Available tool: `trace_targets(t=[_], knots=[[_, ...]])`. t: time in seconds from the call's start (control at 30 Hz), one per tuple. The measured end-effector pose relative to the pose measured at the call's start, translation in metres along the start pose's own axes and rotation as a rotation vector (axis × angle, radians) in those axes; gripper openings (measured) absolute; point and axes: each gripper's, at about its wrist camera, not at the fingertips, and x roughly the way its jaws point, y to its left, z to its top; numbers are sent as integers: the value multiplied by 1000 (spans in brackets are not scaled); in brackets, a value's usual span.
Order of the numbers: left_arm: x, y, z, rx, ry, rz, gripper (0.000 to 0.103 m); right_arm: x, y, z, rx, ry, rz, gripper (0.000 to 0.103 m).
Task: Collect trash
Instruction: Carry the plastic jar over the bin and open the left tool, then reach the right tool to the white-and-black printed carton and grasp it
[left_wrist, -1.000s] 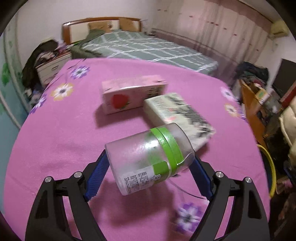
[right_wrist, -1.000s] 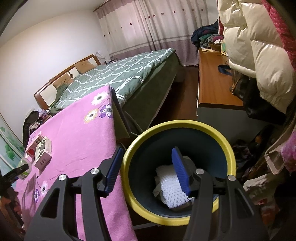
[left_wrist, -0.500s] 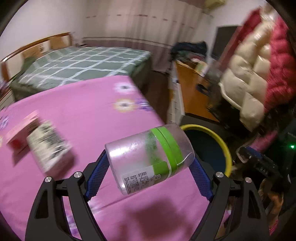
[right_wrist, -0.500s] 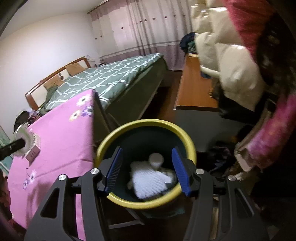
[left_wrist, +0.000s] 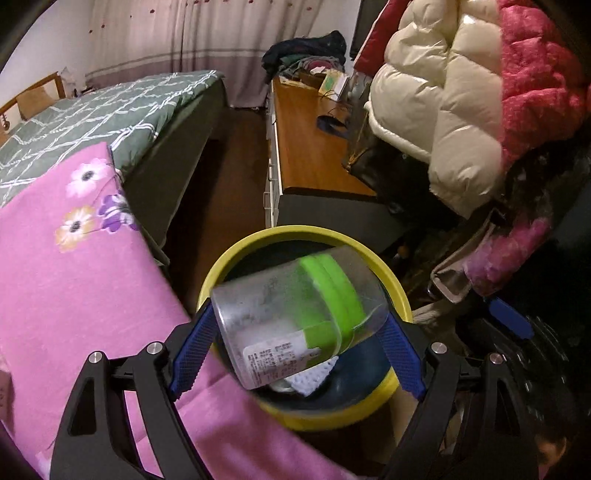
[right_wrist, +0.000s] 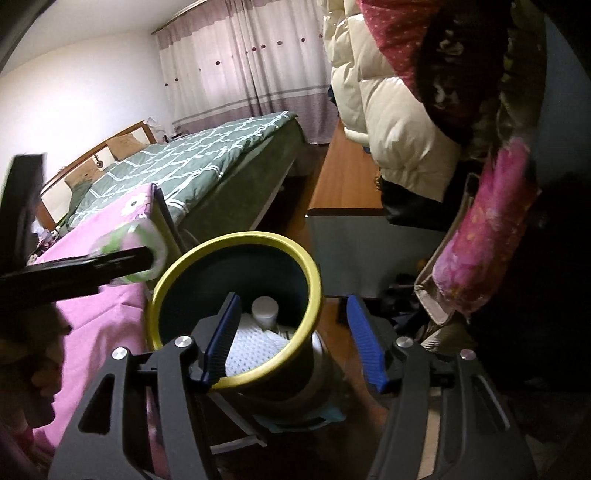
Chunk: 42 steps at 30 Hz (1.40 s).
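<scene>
A clear plastic jar (left_wrist: 288, 325) with a green lid lies tilted between the blue pads of my left gripper (left_wrist: 298, 314). The pads still touch both its ends while the jaws are opening. The jar hangs over the yellow-rimmed dark bin (left_wrist: 295, 232). In the right wrist view the bin (right_wrist: 236, 236) holds white foam netting (right_wrist: 255, 347) and a small white bottle (right_wrist: 264, 310). My right gripper (right_wrist: 291, 297) straddles the bin's near wall, one finger inside and one outside, touching neither side; its jaws are opening. The left gripper (right_wrist: 110, 262) and blurred jar (right_wrist: 147, 240) show at the left.
The table with the pink flowered cloth (left_wrist: 74, 295) stands against the bin's left side. Beyond it are a green-quilted bed (left_wrist: 92, 118) and a low wooden cabinet (left_wrist: 306, 147). Puffy coats (left_wrist: 443, 110) hang close on the right, above clutter on the floor.
My left gripper swung with the jar from above the table and its boxes to above the bin. The right gripper drew nearer the bin, whose wall now stands between its fingers.
</scene>
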Motion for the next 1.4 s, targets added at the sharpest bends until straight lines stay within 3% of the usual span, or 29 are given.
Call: trace_targets(t=[0.07, 0.2, 0.33, 0.53, 0.93, 1.27, 1.4], knots=[[-3, 0, 2, -2, -20, 13, 94, 0, 1, -1, 3, 3, 1, 58], [-35, 9, 0, -17, -87, 24, 95, 1, 8, 0, -8, 8, 13, 58], [-100, 32, -21, -49, -209, 60, 98, 3, 21, 0, -28, 11, 43, 58], [-183, 86, -67, -143, -325, 159, 98, 10, 56, 0, -83, 30, 108, 58], [-280, 197, -166, -395, -406, 389, 98, 21, 167, 1, -285, 82, 261, 59], [-311, 244, -209, -493, -443, 446, 98, 36, 274, 0, -466, 124, 399, 60], [-319, 252, -218, -519, -452, 459, 98, 43, 329, -3, -563, 145, 513, 71]])
